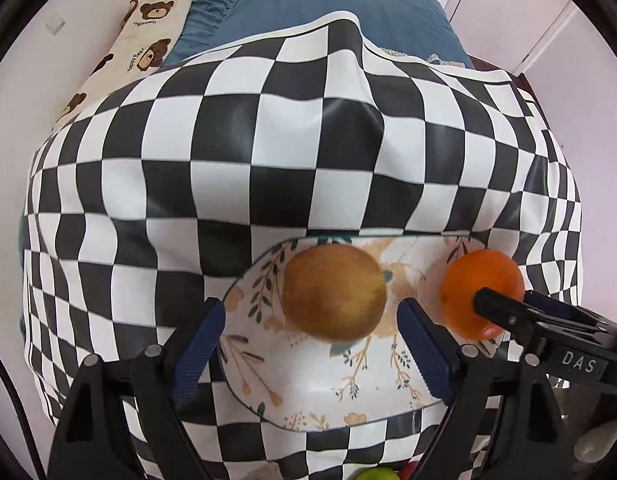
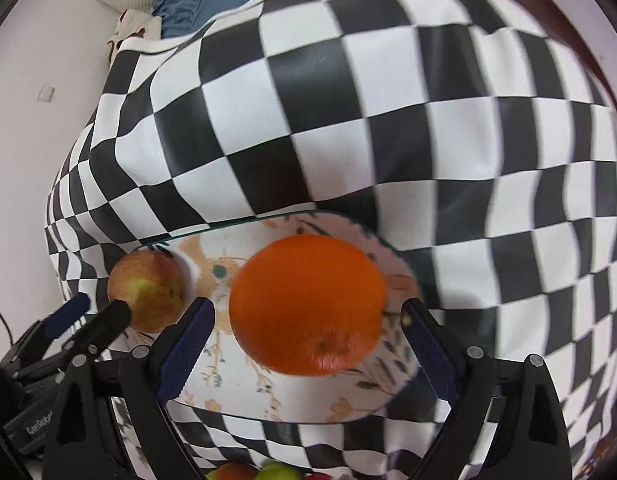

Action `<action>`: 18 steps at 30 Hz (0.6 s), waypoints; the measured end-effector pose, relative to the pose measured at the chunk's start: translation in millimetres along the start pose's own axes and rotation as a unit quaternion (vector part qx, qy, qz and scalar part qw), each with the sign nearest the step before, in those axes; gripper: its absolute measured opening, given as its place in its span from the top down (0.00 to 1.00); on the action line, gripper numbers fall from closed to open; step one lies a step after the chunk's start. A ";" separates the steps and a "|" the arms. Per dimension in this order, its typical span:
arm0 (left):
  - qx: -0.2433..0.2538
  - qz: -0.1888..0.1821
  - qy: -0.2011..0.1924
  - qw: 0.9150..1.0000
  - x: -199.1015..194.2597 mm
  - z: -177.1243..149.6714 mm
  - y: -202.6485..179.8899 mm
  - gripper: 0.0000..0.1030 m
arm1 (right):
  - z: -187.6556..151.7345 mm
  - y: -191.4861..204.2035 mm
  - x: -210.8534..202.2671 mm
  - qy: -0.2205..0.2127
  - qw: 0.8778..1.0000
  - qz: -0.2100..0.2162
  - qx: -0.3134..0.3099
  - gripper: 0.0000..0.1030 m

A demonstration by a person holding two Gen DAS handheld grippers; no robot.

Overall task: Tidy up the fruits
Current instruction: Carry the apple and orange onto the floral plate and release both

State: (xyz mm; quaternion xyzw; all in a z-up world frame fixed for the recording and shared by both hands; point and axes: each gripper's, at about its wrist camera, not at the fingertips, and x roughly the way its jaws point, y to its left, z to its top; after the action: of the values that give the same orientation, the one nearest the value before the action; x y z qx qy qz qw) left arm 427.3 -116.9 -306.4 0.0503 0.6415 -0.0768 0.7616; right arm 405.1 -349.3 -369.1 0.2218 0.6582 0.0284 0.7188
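Two fruits sit between my gaping tongs, left tongs (image 1: 308, 328) around the apple (image 1: 334, 292), right tongs (image 2: 308, 330) around the orange (image 2: 308, 304); either could roll off the shallow plate (image 1: 308, 400) if nudged.

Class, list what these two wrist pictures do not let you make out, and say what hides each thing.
- Fruits at the bottom edge: cut off in both wrist views; number and kind unclear.
- Orange: near side hidden by the right gripper in the left wrist view.
- Plate: right rim blurred in the right wrist view.
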 end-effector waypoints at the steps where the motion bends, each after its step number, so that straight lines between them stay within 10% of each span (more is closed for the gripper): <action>1: 0.000 0.001 0.001 1.000 -2.9 -5.8 -2.0 0.15 | -3.3 -4.3 -5.5 -0.004 1.000 -0.009 -0.004 0.07; 18: 0.002 0.054 -0.041 0.998 -48.9 -97.1 13.5 0.15 | -96.6 -28.5 -88.2 -0.064 0.990 -0.107 -0.067 0.07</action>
State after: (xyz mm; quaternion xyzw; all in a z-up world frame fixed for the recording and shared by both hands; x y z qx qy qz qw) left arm 327.5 -84.1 -275.2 0.0835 0.6063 -0.0393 0.7899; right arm 293.7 -377.2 -300.3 0.1032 0.6275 -0.0190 0.7715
